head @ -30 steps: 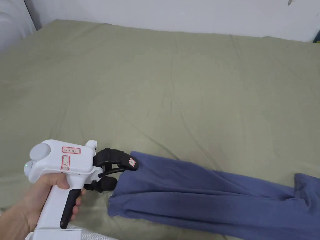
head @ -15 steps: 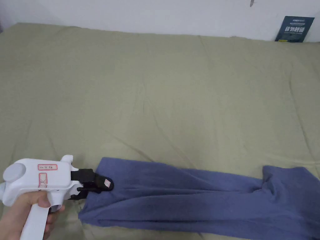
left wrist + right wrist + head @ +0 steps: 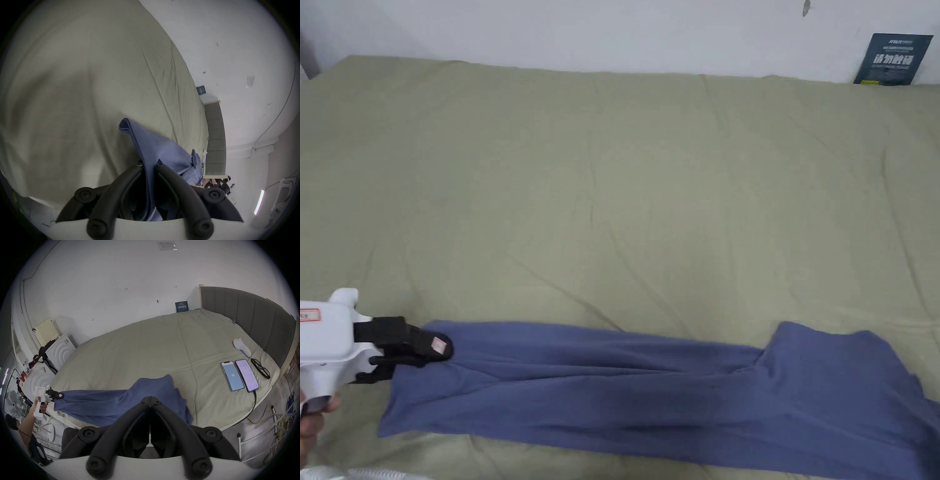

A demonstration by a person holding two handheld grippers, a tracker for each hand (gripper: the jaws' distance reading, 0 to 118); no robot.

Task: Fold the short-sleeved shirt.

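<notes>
A blue short-sleeved shirt (image 3: pixel 650 394) lies stretched in a long band along the near edge of the olive bed (image 3: pixel 625 187), its wider part at the right. My left gripper (image 3: pixel 434 350) is at the shirt's left end and shut on the cloth. In the left gripper view the blue fabric (image 3: pixel 155 146) runs between the closed jaws of the left gripper (image 3: pixel 149 164). The right gripper (image 3: pixel 151 398) hovers off the bed's near edge with its jaws together and nothing between them; the shirt (image 3: pixel 100 404) lies beyond it, with the left gripper (image 3: pixel 58 395) at its far end.
Two phones (image 3: pixel 238 376), a pair of glasses (image 3: pixel 260 370) and a white controller (image 3: pixel 241 348) lie on the bed's right side near the grey headboard (image 3: pixel 253 314). A dark poster (image 3: pixel 894 57) leans on the wall. Cables (image 3: pixel 263 417) run on the floor.
The left gripper's jaws closed on the shirt's left edge and pulled it leftward; the whole shirt slid left and stretched out. The head camera also panned right.
</notes>
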